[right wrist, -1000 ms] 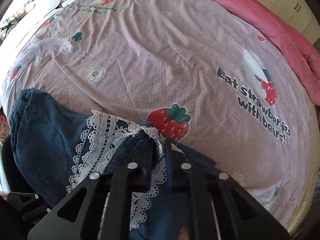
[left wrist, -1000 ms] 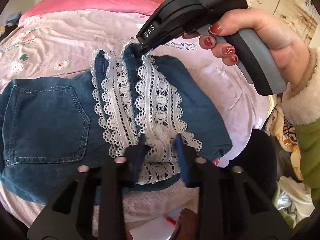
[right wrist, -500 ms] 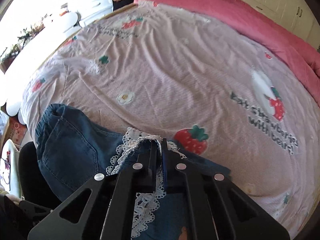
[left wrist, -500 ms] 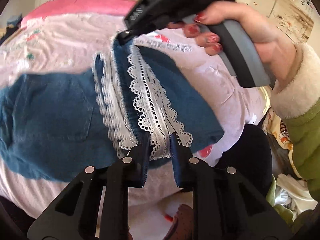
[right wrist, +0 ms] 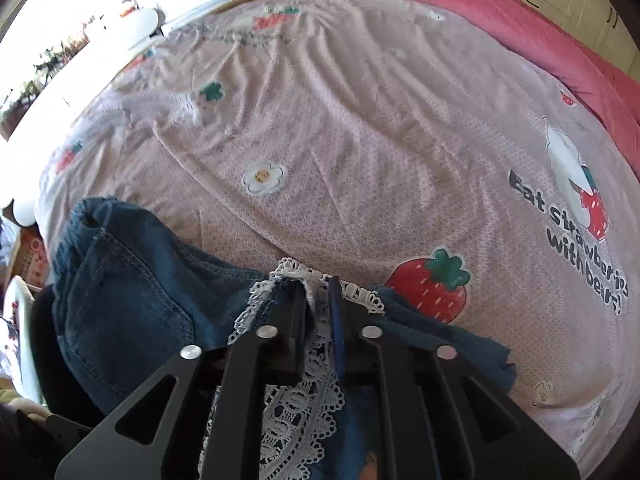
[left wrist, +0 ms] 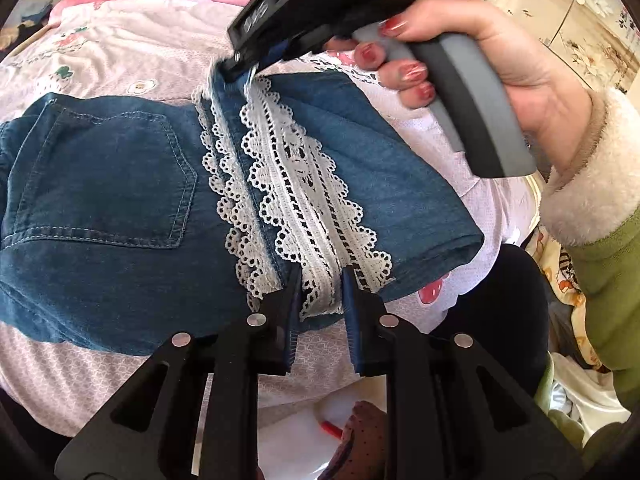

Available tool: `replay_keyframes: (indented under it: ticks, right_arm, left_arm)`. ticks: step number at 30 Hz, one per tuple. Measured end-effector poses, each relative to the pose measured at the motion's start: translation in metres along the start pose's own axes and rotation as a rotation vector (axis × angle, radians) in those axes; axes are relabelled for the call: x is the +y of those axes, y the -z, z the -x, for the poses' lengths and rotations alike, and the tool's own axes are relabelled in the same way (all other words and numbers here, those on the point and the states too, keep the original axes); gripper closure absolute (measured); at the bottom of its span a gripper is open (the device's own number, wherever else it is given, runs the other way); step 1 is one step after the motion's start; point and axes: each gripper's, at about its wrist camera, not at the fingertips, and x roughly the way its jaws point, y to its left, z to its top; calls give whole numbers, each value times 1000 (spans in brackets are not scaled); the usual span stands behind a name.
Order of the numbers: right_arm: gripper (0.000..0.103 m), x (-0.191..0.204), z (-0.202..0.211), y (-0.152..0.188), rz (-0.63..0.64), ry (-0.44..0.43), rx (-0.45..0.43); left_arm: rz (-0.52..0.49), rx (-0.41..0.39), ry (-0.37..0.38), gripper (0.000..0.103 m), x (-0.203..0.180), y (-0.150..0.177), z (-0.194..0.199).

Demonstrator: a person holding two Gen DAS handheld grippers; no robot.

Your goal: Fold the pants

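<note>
Blue denim pants [left wrist: 100,184] with white lace hems [left wrist: 304,200] lie on a pink bedsheet [left wrist: 120,60], legs folded back toward the seat and back pocket. My left gripper [left wrist: 320,280] is shut on the near end of the lace hem. My right gripper [left wrist: 244,68], held by a hand with red nails, is shut on the far end of the hem. In the right wrist view the right gripper [right wrist: 318,292] pinches lace and denim [right wrist: 132,304], the fold lifted slightly off the sheet [right wrist: 360,140].
A pink duvet [right wrist: 500,28] is bunched along the far side of the bed. The sheet carries strawberry prints [right wrist: 432,284] and lettering. The bed edge runs just below my left gripper, with clutter [left wrist: 580,412] on the floor at right.
Both grippers have closed more tightly on the lace hem and carried it left over the seat of the pants. The folded leg now lies flatter.
</note>
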Motion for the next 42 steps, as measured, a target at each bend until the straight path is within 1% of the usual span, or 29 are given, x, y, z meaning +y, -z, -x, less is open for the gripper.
replay_keyframes:
  ticks: [1, 3, 7, 8, 9, 10, 11, 12, 13, 14, 16, 18, 21, 22, 24, 25, 26, 27, 28, 29, 30, 31, 32, 36, 37, 39, 40, 41, 42]
  right_arm:
    - [64, -2, 6, 1, -6, -3, -14]
    - [53, -8, 18, 4, -21, -3, -46]
    - [51, -18, 43, 13, -49, -36, -99]
    - [48, -19, 47, 16, -50, -39, -111]
    - [42, -20, 51, 18, -53, -37, -121]
    - [38, -22, 55, 20, -60, -28, -132]
    - [37, -25, 57, 20, -65, -13, -135]
    - [32, -28, 57, 21, -76, 36, -128]
    - [29, -31, 55, 21, -83, 91, -113]
    - [29, -32, 53, 22, -80, 101, -104]
    - [29, -32, 51, 22, -83, 38, -106]
    - [26, -27, 48, 21, -82, 15, -89]
    - [25, -23, 53, 18, -84, -25, -101]
    - [21, -25, 58, 17, -107, -55, -117]
    - [16, -28, 63, 16, -128, -63, -129]
    - [9, -26, 63, 16, -115, -12, -128]
    - [7, -19, 60, 16, -62, 89, -112]
    - [6, -15, 56, 17, -22, 147, -86]
    - [6, -8, 47, 18, 31, 230, -33]
    - [6, -6, 42, 19, 48, 261, -2]
    - [6, -4, 40, 20, 47, 265, 20]
    - [6, -4, 43, 21, 40, 241, 18]
    - [6, -3, 48, 22, 34, 193, 5]
    - [6, -6, 85, 25, -34, -47, -143]
    - [6, -10, 92, 26, -55, -81, -175]
    - [7, -14, 93, 27, -47, -70, -187]
    - [20, -14, 90, 27, -34, -73, -174]
    - [36, -14, 84, 28, -25, -84, -150]
    - [63, -14, 71, 29, -29, -93, -99]
  left_arm:
    - [-3, 2, -3, 89, 0, 0, -1]
    - [-7, 2, -6, 90, 0, 1, -1]
    - [-7, 2, -7, 90, -2, 3, -1]
    - [-7, 2, -7, 90, -2, 3, -1]
    - [-5, 2, -7, 90, -3, 3, -2]
    - [-3, 3, -6, 90, -3, 2, -2]
    - [-5, 2, -7, 90, -4, 2, -2]
    - [-6, 1, -7, 89, -4, 2, -2]
    - [-5, -1, -7, 89, -5, 2, -2]
    - [-4, -1, -6, 90, -5, 2, -1]
    - [0, 1, -2, 90, -3, 1, -2]
    - [1, 3, -1, 90, -3, 1, -1]
    - [3, 4, 1, 89, -1, 0, -1]
    - [2, 4, 1, 89, -1, -1, -2]
    - [-1, -3, -4, 89, -1, -1, -1]
    - [-2, -5, -5, 89, -1, -1, 0]
    - [1, -2, -2, 89, 0, -1, 0]
    - [2, 0, 0, 89, 0, -1, -1]
    - [0, 1, -1, 89, 0, 0, -1]
    - [-1, 1, -2, 89, 0, 0, -1]
    - [-2, 0, -2, 89, 0, -1, -1]
    - [-1, 0, -1, 89, -1, -1, -1]
    - [-1, 1, 0, 89, -1, -1, -1]
    - [-2, -1, 0, 89, -1, -1, 0]
    - [-2, -2, 0, 89, -1, 0, 0]
    - [-2, -3, 0, 89, -1, 1, 1]
    - [-4, -6, -1, 89, -2, 1, 2]
    - [-4, -7, -2, 88, -1, 1, 3]
    - [-4, -8, -2, 88, -1, 2, 3]
